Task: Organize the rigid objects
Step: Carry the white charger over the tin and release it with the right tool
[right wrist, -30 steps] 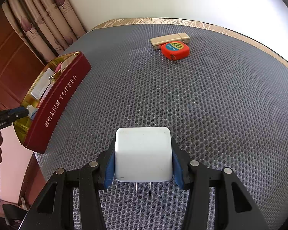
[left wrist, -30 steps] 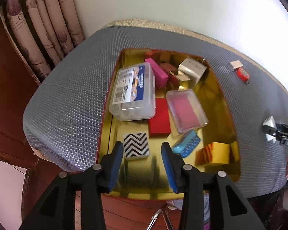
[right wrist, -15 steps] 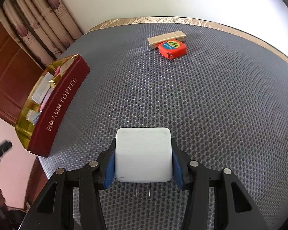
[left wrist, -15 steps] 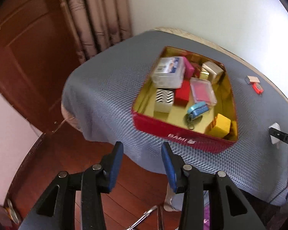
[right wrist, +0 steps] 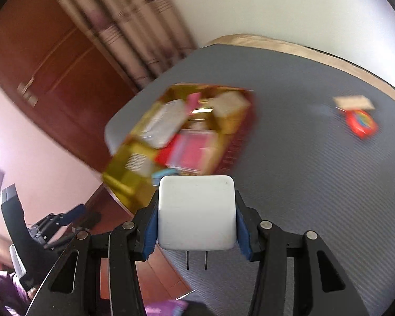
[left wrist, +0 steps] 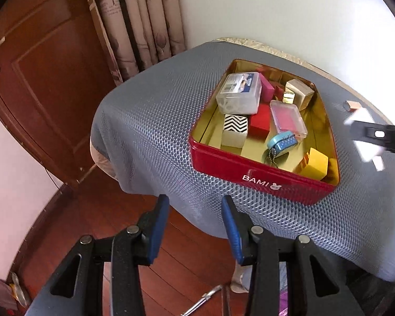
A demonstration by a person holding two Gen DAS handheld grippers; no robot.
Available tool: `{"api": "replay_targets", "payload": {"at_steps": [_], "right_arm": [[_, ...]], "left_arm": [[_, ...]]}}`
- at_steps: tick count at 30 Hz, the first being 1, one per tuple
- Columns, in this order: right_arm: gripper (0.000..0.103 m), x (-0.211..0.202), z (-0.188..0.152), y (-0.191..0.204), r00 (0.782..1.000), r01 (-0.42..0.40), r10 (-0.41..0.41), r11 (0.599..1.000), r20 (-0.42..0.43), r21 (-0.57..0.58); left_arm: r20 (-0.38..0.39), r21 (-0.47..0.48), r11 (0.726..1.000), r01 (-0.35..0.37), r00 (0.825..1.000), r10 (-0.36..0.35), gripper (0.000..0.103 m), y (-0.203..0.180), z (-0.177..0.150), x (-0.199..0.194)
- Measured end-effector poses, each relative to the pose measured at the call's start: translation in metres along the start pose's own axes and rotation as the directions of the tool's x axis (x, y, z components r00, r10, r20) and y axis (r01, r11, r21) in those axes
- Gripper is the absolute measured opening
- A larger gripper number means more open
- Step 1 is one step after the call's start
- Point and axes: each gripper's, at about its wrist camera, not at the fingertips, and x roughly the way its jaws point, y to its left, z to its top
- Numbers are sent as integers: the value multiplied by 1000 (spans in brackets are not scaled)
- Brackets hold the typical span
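Note:
My right gripper (right wrist: 196, 220) is shut on a white plug charger (right wrist: 196, 212), prongs pointing back toward me, held above the grey table near the red tin (right wrist: 239, 142). In the left wrist view the red tin (left wrist: 252, 173) holds several small boxes: a clear case (left wrist: 238, 93), a zigzag box (left wrist: 235, 129), a red box (left wrist: 260, 123), a blue tape measure (left wrist: 280, 143) and a yellow block (left wrist: 316, 162). My left gripper (left wrist: 194, 226) is open and empty, back off the table's near edge. The right gripper with the charger shows blurred at the right (left wrist: 368, 134).
A red tape measure (right wrist: 362, 123) and a beige stick (right wrist: 352, 102) lie on the grey mat (right wrist: 316, 184) at the far right. A wooden door (left wrist: 39, 73) and curtains (left wrist: 139, 21) stand to the left. Wooden floor (left wrist: 97, 216) lies below the table edge.
My left gripper has pulled back and away from the tin, off the table edge. My right gripper has lifted the charger and swung it left toward the tin.

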Motion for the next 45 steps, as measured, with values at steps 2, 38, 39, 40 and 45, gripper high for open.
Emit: {"api": "replay_targets", "payload": {"at_steps": [2, 38, 39, 40, 45], "right_arm": [[46, 16, 7, 18, 1000, -12, 11, 999, -17, -32], [54, 62, 29, 60, 997, 46, -41, 995, 61, -91], [55, 50, 27, 53, 994, 50, -42, 996, 98, -77], [56, 41, 25, 47, 991, 66, -57, 996, 122, -64], [67, 1, -4, -13, 950, 241, -246, 969, 191, 49]], "left_arm": [[-6, -10, 1000, 8, 1000, -8, 42, 2, 1, 2], [-67, -61, 997, 48, 996, -53, 42, 12, 5, 15], [-67, -59, 997, 47, 996, -51, 42, 12, 5, 14], [-66, -57, 997, 45, 997, -49, 42, 12, 5, 14], [-61, -41, 998, 44, 997, -46, 42, 8, 4, 11]]}}
